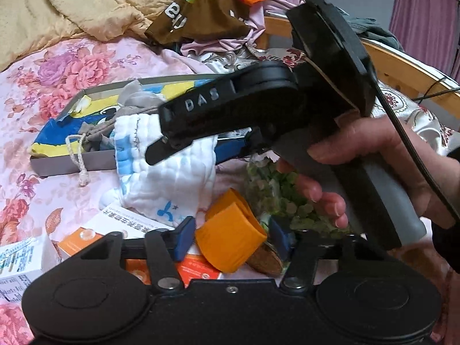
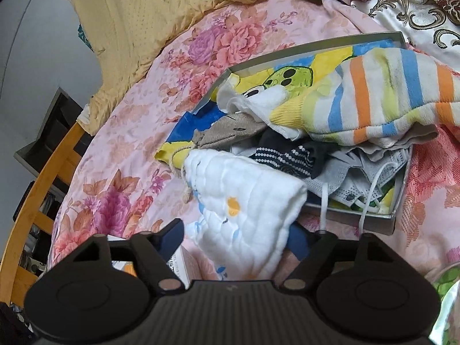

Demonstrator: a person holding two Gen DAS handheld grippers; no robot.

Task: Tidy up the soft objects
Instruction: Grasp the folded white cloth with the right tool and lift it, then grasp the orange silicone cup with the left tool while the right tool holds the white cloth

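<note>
Left gripper: my jaws stand partly apart, with an orange folded cloth between the blue pads. Whether the pads press on it I cannot tell.
Right gripper: angled down over the bed, jaws fairly wide. A white quilted cloth lies between the pads; contact with it cannot be confirmed.
Right hand: in the left wrist view, my fingers wrap the grey handle, with the tool tilted down toward the box.
Grey box: a shallow tray on the floral bedsheet, lined with a cartoon-print fabric.
Box contents: a striped towel, a dotted dark garment and a face mask, piled loosely.
White quilted cloth position: draped over the near left corner of the box and onto the sheet.
Cartons: orange-and-white, beside my left pad.
</note>
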